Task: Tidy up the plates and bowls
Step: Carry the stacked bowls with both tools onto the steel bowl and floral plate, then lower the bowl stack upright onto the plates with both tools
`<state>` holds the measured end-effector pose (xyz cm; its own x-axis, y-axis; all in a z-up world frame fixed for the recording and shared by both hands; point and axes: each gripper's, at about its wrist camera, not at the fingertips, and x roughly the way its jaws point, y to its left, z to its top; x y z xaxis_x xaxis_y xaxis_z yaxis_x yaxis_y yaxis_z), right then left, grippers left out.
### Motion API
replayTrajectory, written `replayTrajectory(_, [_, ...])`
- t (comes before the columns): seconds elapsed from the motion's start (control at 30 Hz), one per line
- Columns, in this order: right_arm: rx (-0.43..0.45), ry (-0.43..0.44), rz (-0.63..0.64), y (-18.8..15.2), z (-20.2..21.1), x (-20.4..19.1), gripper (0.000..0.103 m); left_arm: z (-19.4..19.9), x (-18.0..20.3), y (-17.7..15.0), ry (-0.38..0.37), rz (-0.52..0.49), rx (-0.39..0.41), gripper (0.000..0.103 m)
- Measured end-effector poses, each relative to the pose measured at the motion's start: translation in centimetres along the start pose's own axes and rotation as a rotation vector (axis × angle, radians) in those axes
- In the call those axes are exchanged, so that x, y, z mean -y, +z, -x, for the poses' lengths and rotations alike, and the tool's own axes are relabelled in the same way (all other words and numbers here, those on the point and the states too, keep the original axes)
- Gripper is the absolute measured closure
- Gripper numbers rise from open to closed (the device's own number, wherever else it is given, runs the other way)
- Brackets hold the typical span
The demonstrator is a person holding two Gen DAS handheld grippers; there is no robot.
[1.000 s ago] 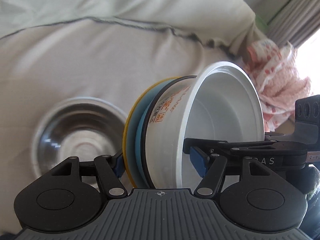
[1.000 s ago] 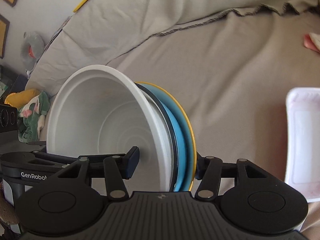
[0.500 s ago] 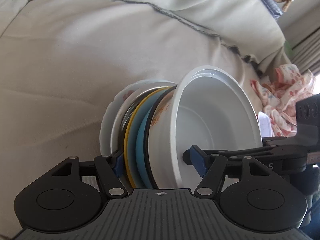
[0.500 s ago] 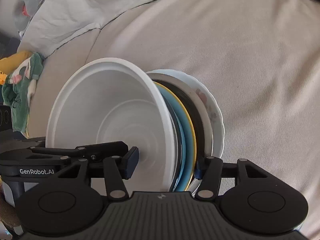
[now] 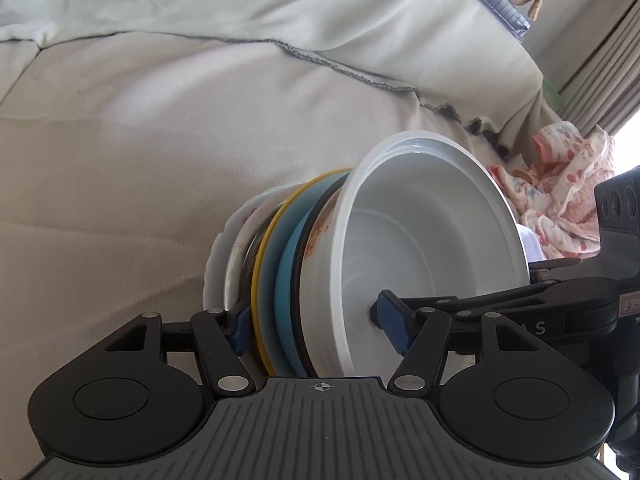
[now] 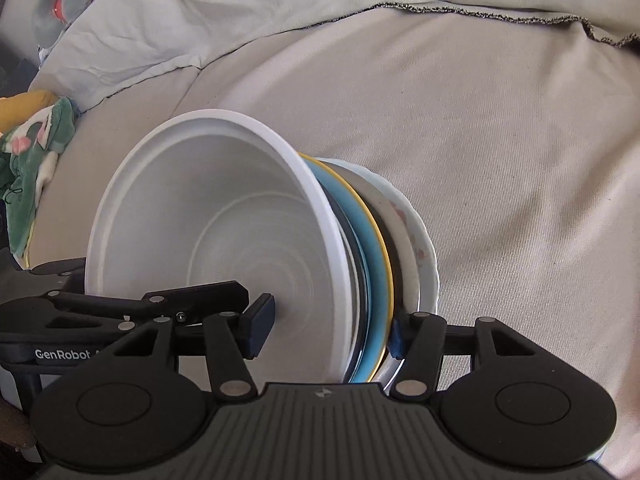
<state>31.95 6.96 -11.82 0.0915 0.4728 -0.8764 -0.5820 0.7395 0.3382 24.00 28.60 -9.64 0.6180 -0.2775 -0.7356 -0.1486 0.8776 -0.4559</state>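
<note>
Left to right: my left gripper (image 5: 316, 326) and right gripper (image 6: 328, 328), each clamped across one nested stack: yellow-rimmed blue plate (image 5: 272, 276), white bowl (image 5: 432, 240). Stack sits in the steel bowl on the floral plate (image 6: 420, 240), atop the grey sheet (image 6: 500, 160). Two-sided hold presumably steadies placement.

Beige fabric-covered sofa seat (image 5: 168, 168) filling most of both views, pale loose throw (image 5: 280, 8) with a frayed dark hem draped over the backrest, grey pleated curtain (image 5: 600, 68) at far right, bright daylight behind it
</note>
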Motion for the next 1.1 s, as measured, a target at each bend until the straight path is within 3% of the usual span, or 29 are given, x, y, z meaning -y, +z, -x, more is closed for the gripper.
replayTrajectory(0.23, [-0.081, -0.039, 0.000, 1.6, -0.9, -1.2, 0.038, 0.0, -2.1, 1.0, -0.060, 0.068, -0.022, 0.045])
replayTrajectory(0.43, [-0.166, -0.025, -0.096, 2.5, -0.9, -0.7, 0.035, -0.1, -2.9, 0.9, -0.052, 0.085, -0.004, 0.063])
replayTrajectory(0.63, [-0.133, 0.033, -0.196, 1.4, 0.7, 1.5, 0.051, -0.2, -3.1, 1.0, -0.046, 0.137, -0.031, 0.069])
replayTrajectory(0.8, [-0.050, 0.026, -0.178, 0.7, 2.4, 2.1, 0.054, -0.1, -2.7, 0.6, -0.005, 0.206, -0.034, 0.069])
replayTrajectory(0.93, [0.039, -0.005, -0.170, 0.3, 4.2, 2.2, 0.057, 0.0, -2.1, -0.2, 0.038, 0.254, 0.017, 0.069])
replayTrajectory(1.0, [0.083, -0.041, -0.121, -0.3, 5.3, 1.7, 0.056, 0.1, -1.6, -0.4, 0.058, 0.253, 0.035, 0.067])
replayTrajectory(1.1, [0.076, -0.017, -0.110, -1.3, 6.1, 2.0, 0.056, 0.0, -0.7, -0.6, 0.091, 0.218, 0.047, 0.063])
